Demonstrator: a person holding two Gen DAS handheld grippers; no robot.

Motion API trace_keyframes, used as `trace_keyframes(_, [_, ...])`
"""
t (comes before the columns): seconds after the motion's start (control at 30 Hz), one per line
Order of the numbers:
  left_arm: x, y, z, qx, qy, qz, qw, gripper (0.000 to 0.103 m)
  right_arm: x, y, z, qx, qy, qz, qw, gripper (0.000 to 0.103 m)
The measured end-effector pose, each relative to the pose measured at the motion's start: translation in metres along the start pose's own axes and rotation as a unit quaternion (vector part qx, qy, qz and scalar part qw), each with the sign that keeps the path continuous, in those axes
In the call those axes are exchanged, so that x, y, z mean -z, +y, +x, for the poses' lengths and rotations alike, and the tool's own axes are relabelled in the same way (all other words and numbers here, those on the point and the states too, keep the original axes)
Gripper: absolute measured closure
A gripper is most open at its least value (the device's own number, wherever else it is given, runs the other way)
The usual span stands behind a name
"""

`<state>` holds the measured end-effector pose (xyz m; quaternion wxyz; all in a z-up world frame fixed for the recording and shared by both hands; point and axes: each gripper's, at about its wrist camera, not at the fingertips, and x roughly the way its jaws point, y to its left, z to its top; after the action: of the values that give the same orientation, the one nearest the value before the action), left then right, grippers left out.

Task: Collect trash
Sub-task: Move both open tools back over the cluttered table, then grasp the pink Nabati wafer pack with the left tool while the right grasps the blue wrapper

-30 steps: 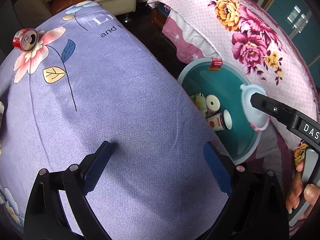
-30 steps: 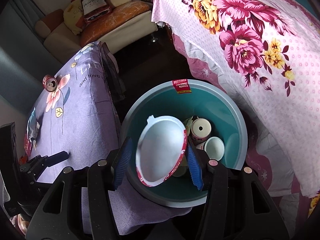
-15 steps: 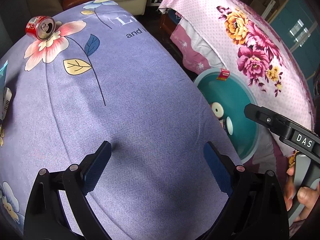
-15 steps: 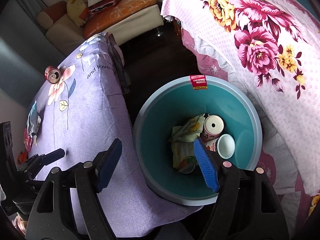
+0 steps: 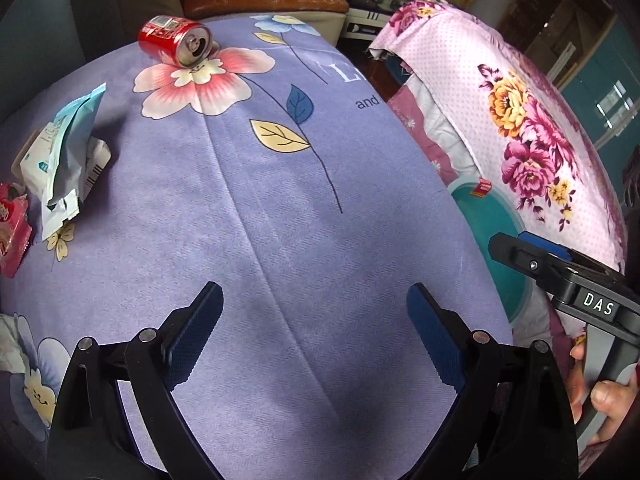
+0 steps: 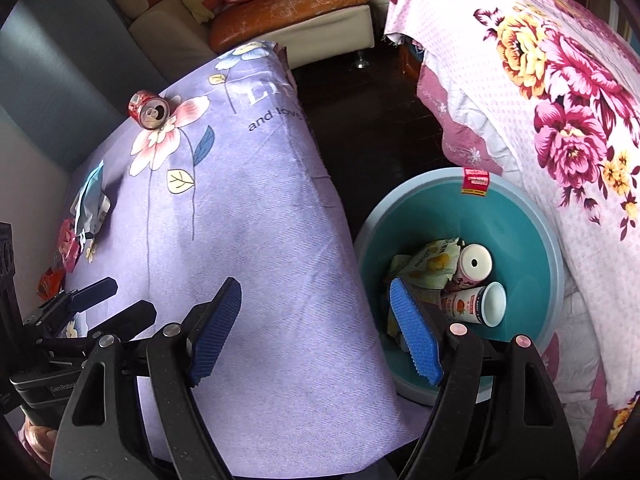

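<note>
A crushed red can (image 5: 174, 40) lies on its side at the far end of the purple floral tablecloth (image 5: 320, 240). A blue-white wrapper (image 5: 66, 152) and a red wrapper (image 5: 12, 232) lie at the table's left edge. My left gripper (image 5: 314, 292) hangs open over bare cloth with nothing between its fingers. My right gripper (image 6: 315, 285) is open and empty, straddling the table's right edge and the rim of the teal basin (image 6: 520, 232). On the floor, the basin holds two paper cups (image 6: 474, 262) and a yellow-green wrapper (image 6: 430, 264). The can (image 6: 149, 110) also shows in the right wrist view.
A bed with a pink floral cover (image 6: 560, 120) stands just right of the basin. A cream and orange sofa (image 6: 280, 4) runs along the back. Dark floor (image 6: 380, 120) separates the table, bed and sofa. A hand (image 5: 600, 404) holds the right gripper's handle.
The white cup the right gripper held is gone from its jaws, which have opened. Both grippers have moved left from the basin over the table. The can and wrappers look nearer.
</note>
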<state>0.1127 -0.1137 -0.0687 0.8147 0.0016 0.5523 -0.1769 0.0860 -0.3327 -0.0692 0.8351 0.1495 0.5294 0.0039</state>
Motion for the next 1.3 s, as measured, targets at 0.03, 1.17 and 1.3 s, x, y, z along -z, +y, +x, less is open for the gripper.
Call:
trace_keyframes(0.03, [0.001, 0.007, -0.003, -0.003, -0.002, -0.006, 1.0000, 0.010, -0.001, 0.008, 0.001, -0.001, 0.001, -0.008, 1.000, 0.030])
trace_keyframes(1.17, [0.010, 0.286, -0.085, -0.097, -0.073, -0.219, 0.9683, 0.010, -0.084, 0.311, 0.108, -0.091, 0.070, -0.209, 0.971, 0.030])
trace_keyframes(1.3, [0.004, 0.285, -0.075, -0.098, -0.065, -0.216, 0.9693, 0.010, -0.090, 0.325, 0.125, -0.092, 0.076, -0.215, 0.969, 0.037])
